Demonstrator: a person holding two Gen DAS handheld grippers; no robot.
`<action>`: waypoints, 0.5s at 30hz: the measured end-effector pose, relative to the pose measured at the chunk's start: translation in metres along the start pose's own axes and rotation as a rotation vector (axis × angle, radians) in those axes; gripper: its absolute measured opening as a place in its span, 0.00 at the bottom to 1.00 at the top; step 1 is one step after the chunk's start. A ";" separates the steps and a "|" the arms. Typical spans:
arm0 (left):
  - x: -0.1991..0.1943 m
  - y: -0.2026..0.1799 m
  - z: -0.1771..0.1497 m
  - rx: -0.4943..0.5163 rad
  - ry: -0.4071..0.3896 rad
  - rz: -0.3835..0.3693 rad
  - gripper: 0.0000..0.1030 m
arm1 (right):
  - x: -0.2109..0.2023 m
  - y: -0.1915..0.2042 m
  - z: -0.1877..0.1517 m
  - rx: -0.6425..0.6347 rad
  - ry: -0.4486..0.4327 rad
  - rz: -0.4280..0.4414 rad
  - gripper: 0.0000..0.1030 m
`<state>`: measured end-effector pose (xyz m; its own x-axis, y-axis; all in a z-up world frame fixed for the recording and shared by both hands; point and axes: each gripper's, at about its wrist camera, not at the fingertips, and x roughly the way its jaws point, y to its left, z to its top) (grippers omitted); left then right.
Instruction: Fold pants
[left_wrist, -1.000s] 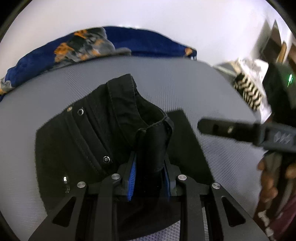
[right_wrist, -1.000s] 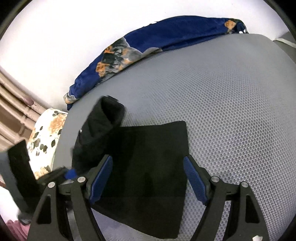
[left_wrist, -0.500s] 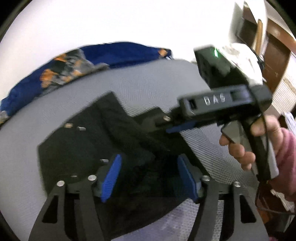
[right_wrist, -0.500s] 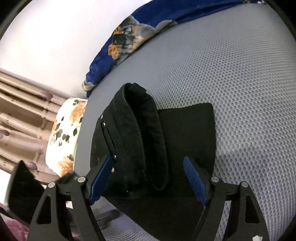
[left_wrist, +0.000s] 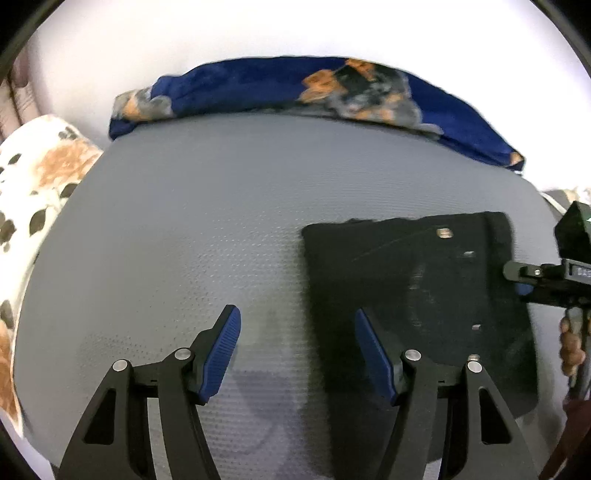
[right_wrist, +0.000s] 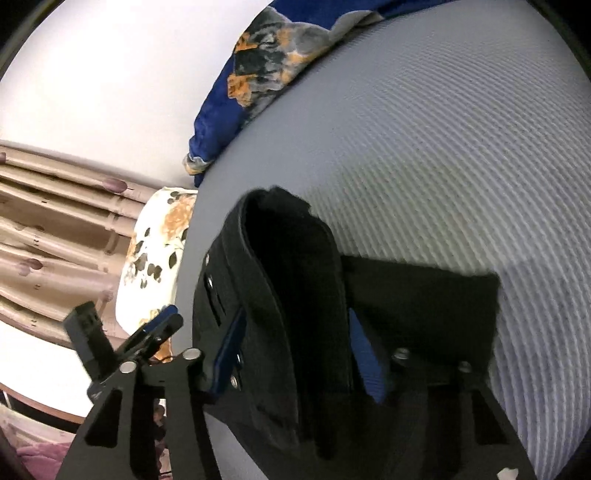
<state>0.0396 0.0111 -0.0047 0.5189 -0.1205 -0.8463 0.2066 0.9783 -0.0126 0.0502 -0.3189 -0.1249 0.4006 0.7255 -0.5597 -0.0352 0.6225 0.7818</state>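
Lying on grey mesh mattress (left_wrist: 184, 206), black pants (left_wrist: 417, 295), blue floral blanket (left_wrist: 258, 88), white wall (left_wrist: 258, 29)

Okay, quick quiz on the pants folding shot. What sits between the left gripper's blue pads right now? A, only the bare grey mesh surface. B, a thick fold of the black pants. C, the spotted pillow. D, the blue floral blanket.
A: the left gripper stands open over the bare grey mesh surface, while the black pants lie off to its right, where the right gripper is closing on their thick fold.
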 end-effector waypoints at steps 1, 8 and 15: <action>0.002 0.002 -0.002 -0.005 0.010 0.009 0.63 | 0.003 0.001 0.002 -0.007 0.007 0.002 0.42; 0.016 0.001 -0.001 -0.023 0.033 -0.019 0.63 | -0.011 0.032 -0.010 -0.028 -0.040 -0.047 0.11; -0.007 -0.025 0.009 0.030 -0.018 -0.137 0.63 | -0.065 0.069 -0.045 -0.072 -0.153 -0.167 0.10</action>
<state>0.0382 -0.0138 0.0066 0.4990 -0.2555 -0.8281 0.3009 0.9472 -0.1109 -0.0197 -0.3097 -0.0475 0.5404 0.5613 -0.6268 -0.0196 0.7531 0.6576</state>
